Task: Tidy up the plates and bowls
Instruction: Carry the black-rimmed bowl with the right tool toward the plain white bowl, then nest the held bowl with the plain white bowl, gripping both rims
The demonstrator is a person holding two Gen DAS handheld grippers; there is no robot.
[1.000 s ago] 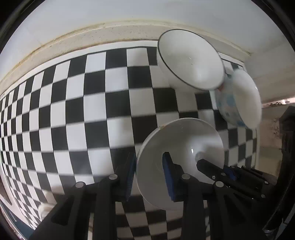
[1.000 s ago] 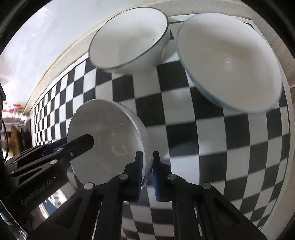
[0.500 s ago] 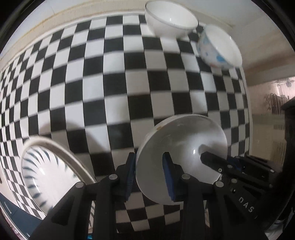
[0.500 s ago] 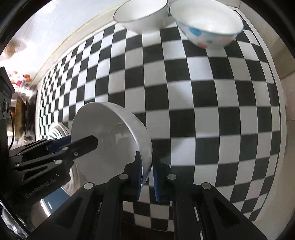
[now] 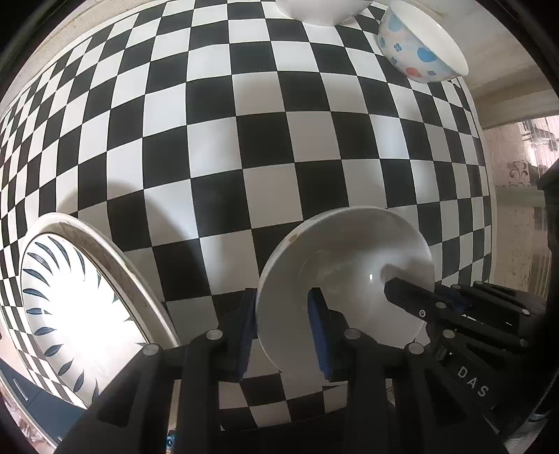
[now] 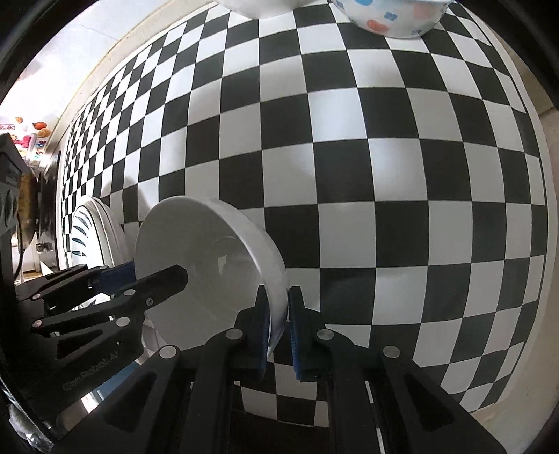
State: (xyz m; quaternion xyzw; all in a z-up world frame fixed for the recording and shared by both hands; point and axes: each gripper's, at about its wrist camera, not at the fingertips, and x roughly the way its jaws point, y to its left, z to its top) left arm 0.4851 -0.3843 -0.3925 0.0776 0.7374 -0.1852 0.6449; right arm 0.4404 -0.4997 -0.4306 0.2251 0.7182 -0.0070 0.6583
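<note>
A plain white bowl (image 5: 346,276) hangs above the checkered tabletop, gripped from both sides. My left gripper (image 5: 283,328) is shut on its left rim, one blue pad inside and one outside. My right gripper (image 6: 279,324) is shut on the opposite rim of the same white bowl (image 6: 202,269). In each wrist view the other gripper reaches in over the bowl's far edge. A large white plate (image 5: 80,307) with dark blue leaf strokes lies at lower left, and its edge (image 6: 91,237) shows behind the bowl in the right wrist view.
At the far edge of the black-and-white checkered table (image 5: 265,139) stand a bowl with blue and red spots (image 5: 419,52) and a plain white bowl (image 5: 318,12). The table's right edge (image 5: 489,181) drops to the floor. A pale wall runs behind.
Both grippers carried the white bowl back away from the two far bowls, which shrank toward the top of the views. The blue-patterned plate came into view at lower left.
</note>
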